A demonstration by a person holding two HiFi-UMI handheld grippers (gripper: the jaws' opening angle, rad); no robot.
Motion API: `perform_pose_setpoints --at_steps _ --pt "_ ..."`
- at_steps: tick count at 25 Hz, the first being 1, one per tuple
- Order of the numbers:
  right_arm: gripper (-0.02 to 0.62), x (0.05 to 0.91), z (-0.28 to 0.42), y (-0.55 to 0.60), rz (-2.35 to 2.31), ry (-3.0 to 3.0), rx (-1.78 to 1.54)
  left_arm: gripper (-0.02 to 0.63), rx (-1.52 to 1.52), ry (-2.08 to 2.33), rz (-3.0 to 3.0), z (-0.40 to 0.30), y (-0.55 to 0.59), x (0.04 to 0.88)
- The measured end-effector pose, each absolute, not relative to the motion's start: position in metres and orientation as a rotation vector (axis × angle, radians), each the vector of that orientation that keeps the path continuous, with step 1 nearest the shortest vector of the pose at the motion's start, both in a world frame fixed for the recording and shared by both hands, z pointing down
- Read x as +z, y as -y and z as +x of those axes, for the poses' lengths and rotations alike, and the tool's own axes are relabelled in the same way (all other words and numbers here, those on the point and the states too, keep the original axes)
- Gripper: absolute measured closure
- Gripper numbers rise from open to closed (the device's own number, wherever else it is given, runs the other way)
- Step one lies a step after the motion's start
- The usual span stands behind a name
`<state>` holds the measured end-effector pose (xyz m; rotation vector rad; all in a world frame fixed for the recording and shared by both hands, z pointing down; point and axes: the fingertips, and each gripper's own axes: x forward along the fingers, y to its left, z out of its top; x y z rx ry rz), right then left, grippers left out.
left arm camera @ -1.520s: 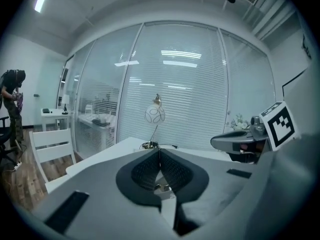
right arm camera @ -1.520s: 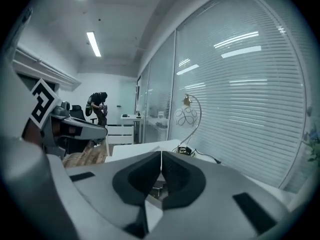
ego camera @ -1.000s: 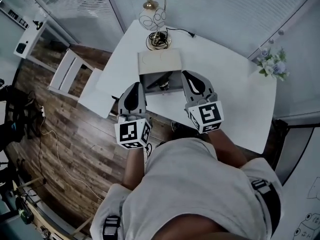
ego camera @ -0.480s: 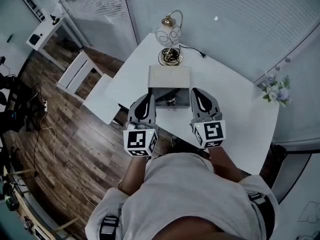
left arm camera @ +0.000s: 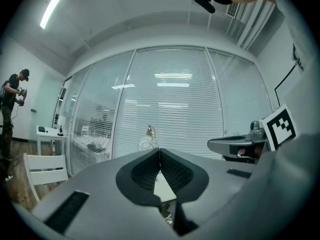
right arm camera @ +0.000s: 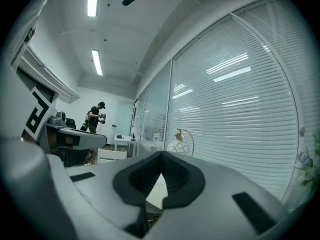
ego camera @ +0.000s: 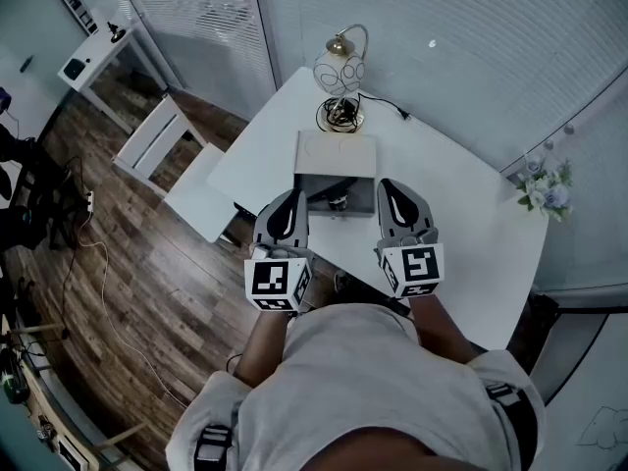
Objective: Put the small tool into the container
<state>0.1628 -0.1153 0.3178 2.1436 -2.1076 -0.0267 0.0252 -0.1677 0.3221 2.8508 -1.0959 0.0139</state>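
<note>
A pale box-shaped container stands on the white table, its dark front opening facing me. A small dark thing lies in that opening; I cannot tell what it is. My left gripper hangs just left of the opening and my right gripper just right of it, both level with its front. In the left gripper view the left gripper is shut with nothing between its pads. In the right gripper view the right gripper is shut and empty too.
A table lamp with a coiled cord stands behind the container. Flowers sit at the table's far right corner. A white chair stands left of the table on the wood floor. A person stands far across the room.
The head view has shifted, so table and container sit lower and more to the right in the picture. Both grippers keep their places beside the container's opening, still shut.
</note>
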Motion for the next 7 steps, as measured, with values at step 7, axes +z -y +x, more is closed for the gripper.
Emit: perform_pose_setpoints --at_steps 7 --pt "0.569 0.3187 0.1647 0.1125 2.153 2.094 -0.039 0.582 0.023 1.111 2.853 0.0228 0.1684 0.3225"
